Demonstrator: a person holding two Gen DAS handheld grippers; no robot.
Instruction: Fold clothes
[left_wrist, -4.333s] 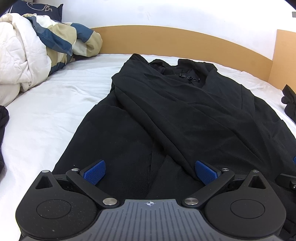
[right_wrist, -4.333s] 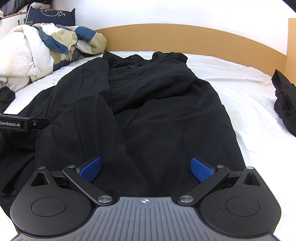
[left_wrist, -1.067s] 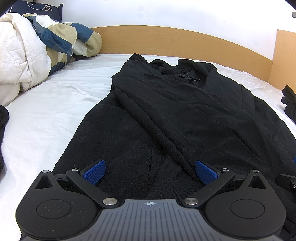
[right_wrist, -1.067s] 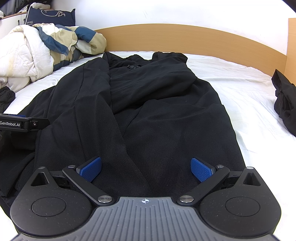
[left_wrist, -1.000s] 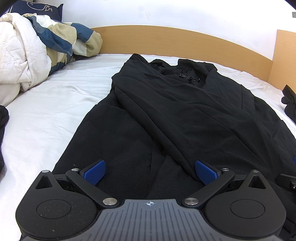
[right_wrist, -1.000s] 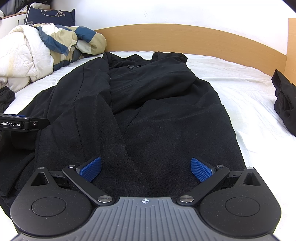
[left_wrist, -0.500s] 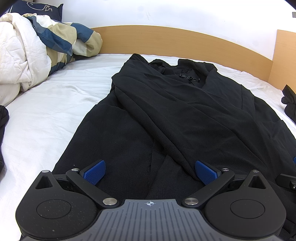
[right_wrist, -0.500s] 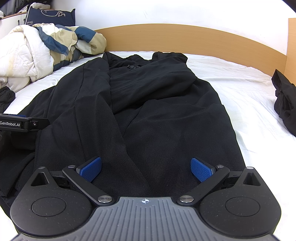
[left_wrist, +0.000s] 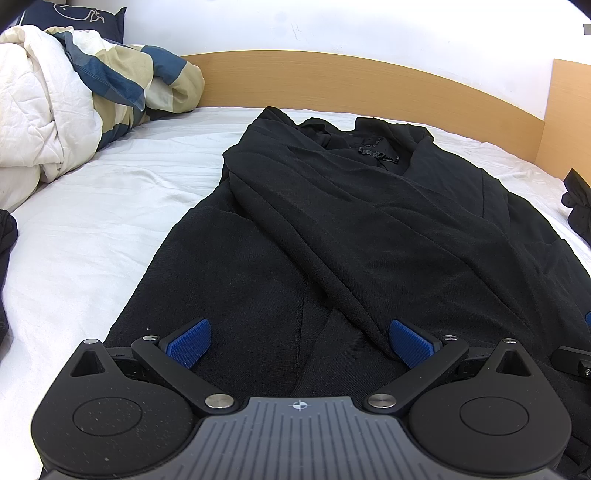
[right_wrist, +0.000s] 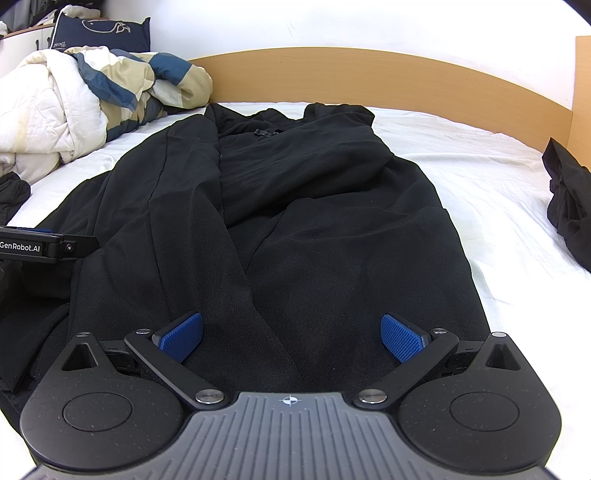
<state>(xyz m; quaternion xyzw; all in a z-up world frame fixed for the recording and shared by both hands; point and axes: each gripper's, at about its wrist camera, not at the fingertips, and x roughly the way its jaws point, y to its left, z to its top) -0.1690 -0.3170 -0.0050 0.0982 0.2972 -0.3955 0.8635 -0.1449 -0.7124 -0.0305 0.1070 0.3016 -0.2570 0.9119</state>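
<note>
A long black garment (left_wrist: 369, 236) (right_wrist: 295, 229) lies lengthwise on the white bed, collar toward the headboard, with both sides folded in over its middle. My left gripper (left_wrist: 300, 345) hovers open over the near hem on the garment's left part, blue pads wide apart and nothing between them. My right gripper (right_wrist: 291, 338) is open too, over the hem's right part. The left gripper's body (right_wrist: 37, 248) shows at the left edge of the right wrist view.
A rumpled white, blue and beige duvet (left_wrist: 66, 110) (right_wrist: 85, 99) is heaped at the far left, a navy pillow (right_wrist: 99, 31) behind it. Another black garment (right_wrist: 569, 206) lies bunched at the right bed edge. A wooden headboard (left_wrist: 369, 81) runs along the back. Dark cloth (left_wrist: 5, 236) lies at the left.
</note>
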